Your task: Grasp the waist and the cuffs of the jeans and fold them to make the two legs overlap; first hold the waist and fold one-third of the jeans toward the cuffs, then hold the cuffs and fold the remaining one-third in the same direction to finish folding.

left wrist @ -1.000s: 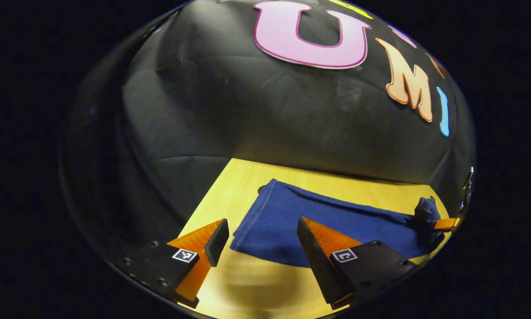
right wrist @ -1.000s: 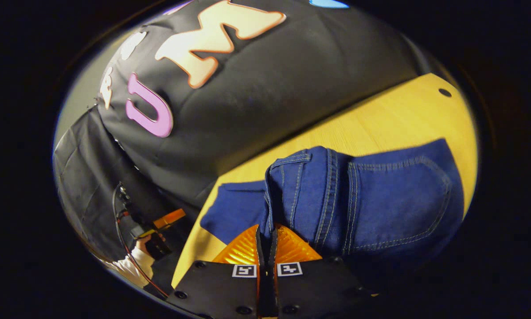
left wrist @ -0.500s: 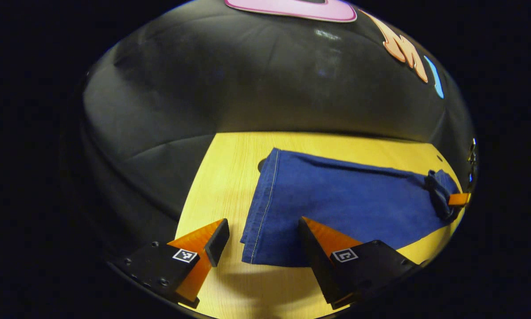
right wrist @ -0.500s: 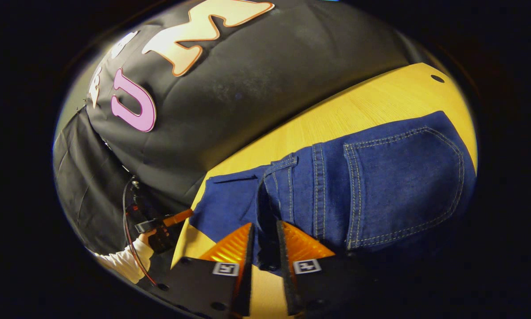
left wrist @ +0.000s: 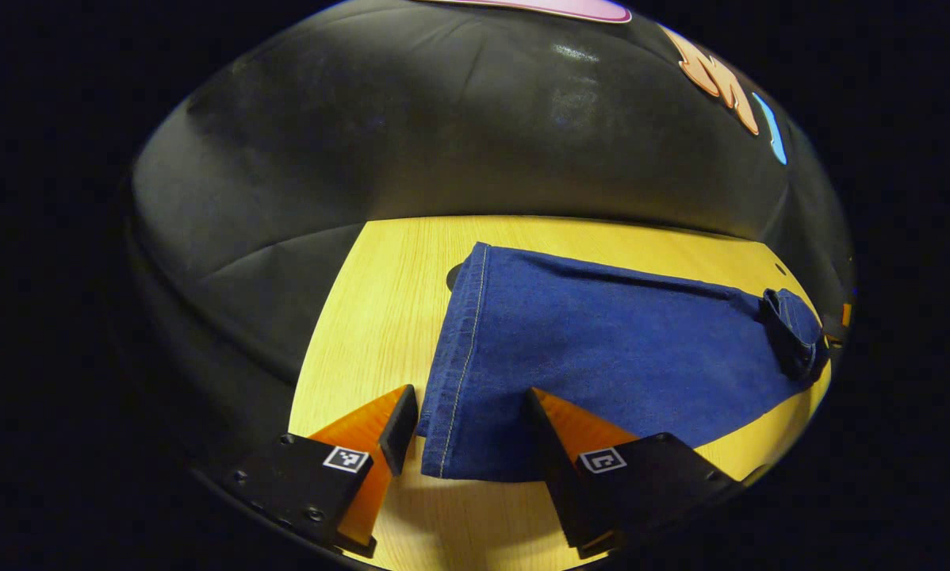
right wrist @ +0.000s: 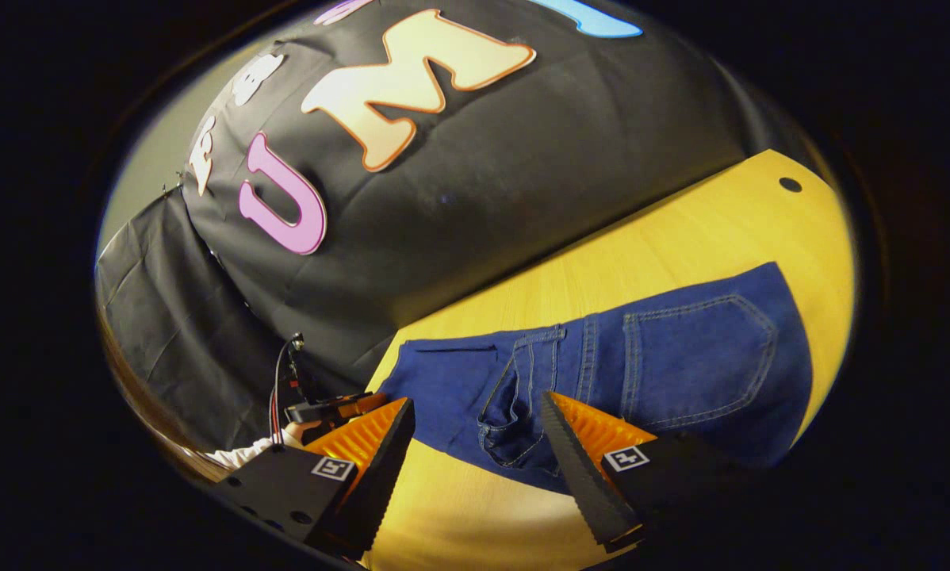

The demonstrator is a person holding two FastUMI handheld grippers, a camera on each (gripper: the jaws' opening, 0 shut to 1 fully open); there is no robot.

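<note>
Right claw [right wrist: 475, 444] hangs agape above the jeans [right wrist: 665, 373] waist.

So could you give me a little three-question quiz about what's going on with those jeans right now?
1. True or false: the right gripper is clamped shut on the jeans.
2. Which end of the jeans lies by the left gripper: A) the waist, B) the cuffs, C) the back pocket?
3. Fill in: the jeans lie flat on a ____ table.

Key:
1. False: its jaws stand open, with the waist lying loose between them.
2. B: the stitched hem of the cuffs sits between its open jaws.
3. Wooden, light yellow.
</note>
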